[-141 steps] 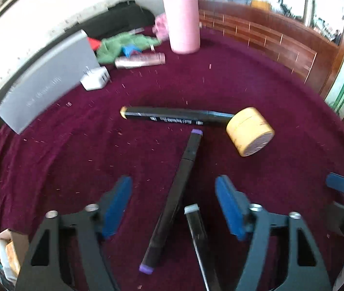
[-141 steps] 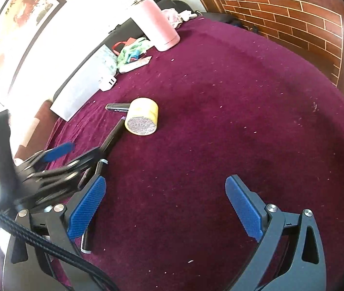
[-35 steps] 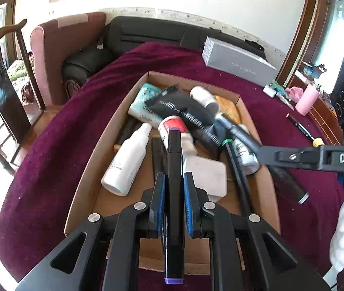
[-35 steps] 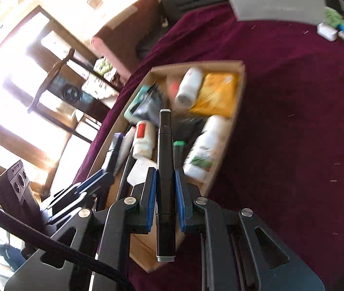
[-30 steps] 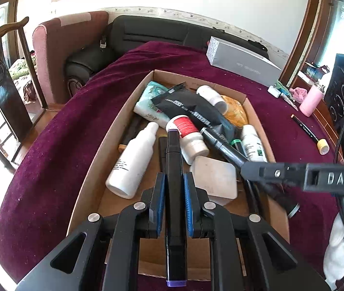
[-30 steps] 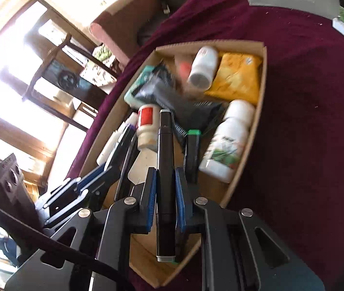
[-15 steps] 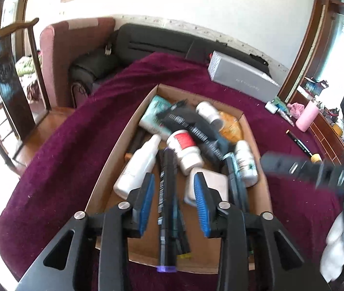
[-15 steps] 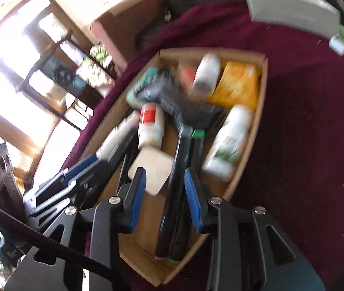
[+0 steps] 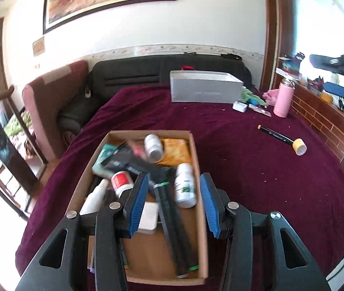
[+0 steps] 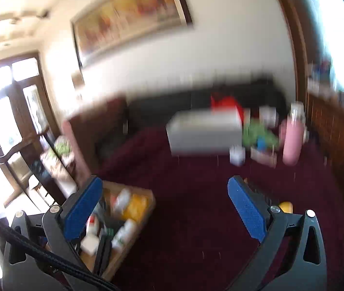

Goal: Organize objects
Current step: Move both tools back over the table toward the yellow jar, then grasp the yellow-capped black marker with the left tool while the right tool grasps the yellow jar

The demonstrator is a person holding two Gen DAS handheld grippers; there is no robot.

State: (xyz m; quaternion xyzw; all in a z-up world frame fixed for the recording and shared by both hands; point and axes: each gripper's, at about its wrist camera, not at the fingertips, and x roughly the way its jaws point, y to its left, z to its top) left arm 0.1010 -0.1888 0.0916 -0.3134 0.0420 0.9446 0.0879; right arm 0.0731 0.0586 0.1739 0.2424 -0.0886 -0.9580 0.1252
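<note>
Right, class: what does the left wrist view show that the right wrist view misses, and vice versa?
Only the left wrist view shows the black marker lying whole on the cloth, touching the yellow tape roll. Only the right shows the bright doorway. Both share the cardboard box, grey box and pink bottle.

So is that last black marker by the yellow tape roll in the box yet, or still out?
Out. The black marker lies flat on the maroon cloth, beside the yellow tape roll, well clear of the cardboard box.
</note>
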